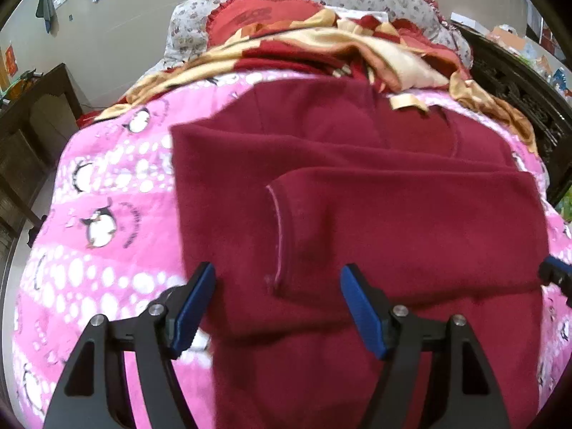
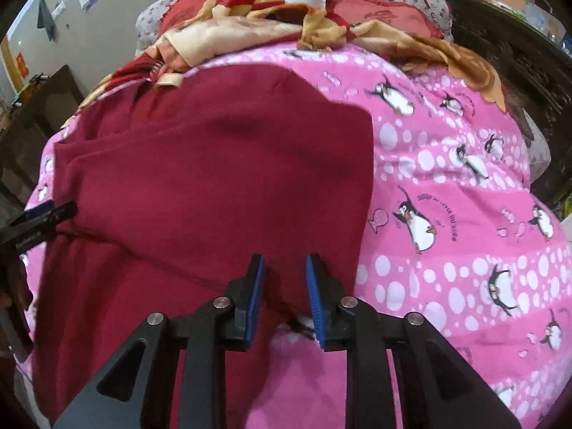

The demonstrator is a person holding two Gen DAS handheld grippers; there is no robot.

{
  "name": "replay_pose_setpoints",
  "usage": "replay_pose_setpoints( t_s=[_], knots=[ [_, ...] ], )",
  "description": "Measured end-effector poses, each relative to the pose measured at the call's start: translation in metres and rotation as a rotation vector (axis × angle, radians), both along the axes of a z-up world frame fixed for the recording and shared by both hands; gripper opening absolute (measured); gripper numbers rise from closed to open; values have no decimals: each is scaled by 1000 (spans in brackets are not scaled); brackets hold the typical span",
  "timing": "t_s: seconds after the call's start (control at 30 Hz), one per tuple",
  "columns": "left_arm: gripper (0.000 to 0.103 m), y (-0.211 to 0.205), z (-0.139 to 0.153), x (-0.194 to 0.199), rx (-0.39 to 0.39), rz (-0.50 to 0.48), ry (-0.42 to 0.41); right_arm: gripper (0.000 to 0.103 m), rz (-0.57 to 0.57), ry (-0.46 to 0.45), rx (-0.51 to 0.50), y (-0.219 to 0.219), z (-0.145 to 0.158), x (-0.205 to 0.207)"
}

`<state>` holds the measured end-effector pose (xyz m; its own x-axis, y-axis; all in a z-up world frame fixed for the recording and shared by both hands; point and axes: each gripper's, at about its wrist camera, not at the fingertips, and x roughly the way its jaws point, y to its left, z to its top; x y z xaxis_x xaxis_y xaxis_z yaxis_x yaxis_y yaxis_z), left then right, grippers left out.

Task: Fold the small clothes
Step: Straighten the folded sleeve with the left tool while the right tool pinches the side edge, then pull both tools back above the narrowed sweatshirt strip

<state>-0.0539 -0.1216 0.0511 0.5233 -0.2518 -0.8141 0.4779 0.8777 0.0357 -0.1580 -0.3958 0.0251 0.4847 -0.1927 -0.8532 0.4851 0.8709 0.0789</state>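
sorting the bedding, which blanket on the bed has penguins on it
The pink blanket under the maroon garment; the crumpled one behind is red and gold, without penguins.

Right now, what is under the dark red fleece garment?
The dark red fleece garment lies on a pink blanket with penguin print, which shows around its edges. Anything between garment and blanket is covered, so I cannot tell.
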Motion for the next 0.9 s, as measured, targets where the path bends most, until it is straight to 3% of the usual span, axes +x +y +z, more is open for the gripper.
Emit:
replay_pose_setpoints(
  t_s=[0.13, 0.3, 0.47, 0.7, 0.73, 0.8, 0.9],
  knots=[
    [76, 27, 20, -24, -28, 2, -9, 36, 18, -53, 11, 15, 26, -27],
    [84, 62, 30, -58, -63, -2, 20, 38, 53, -63, 137, 31, 34, -67],
    [86, 93, 27, -87, -84, 21, 42, 47, 39, -63, 209, 41, 16, -95],
    [86, 119, 21, -117, -106, 71, 93, 46, -28, -122, 288, 28, -26, -66],
    [86, 121, 22, -121, -95, 72, 82, 44, -30, -97, 291, 28, -33, -60],
    [86, 124, 25, -130, -73, 69, 54, 16, -52, -106, 284, 27, -34, -62],
    [86, 132, 29, -143, -66, 64, 29, 15, -44, -148, 231, 27, -16, -77]
  ],
)
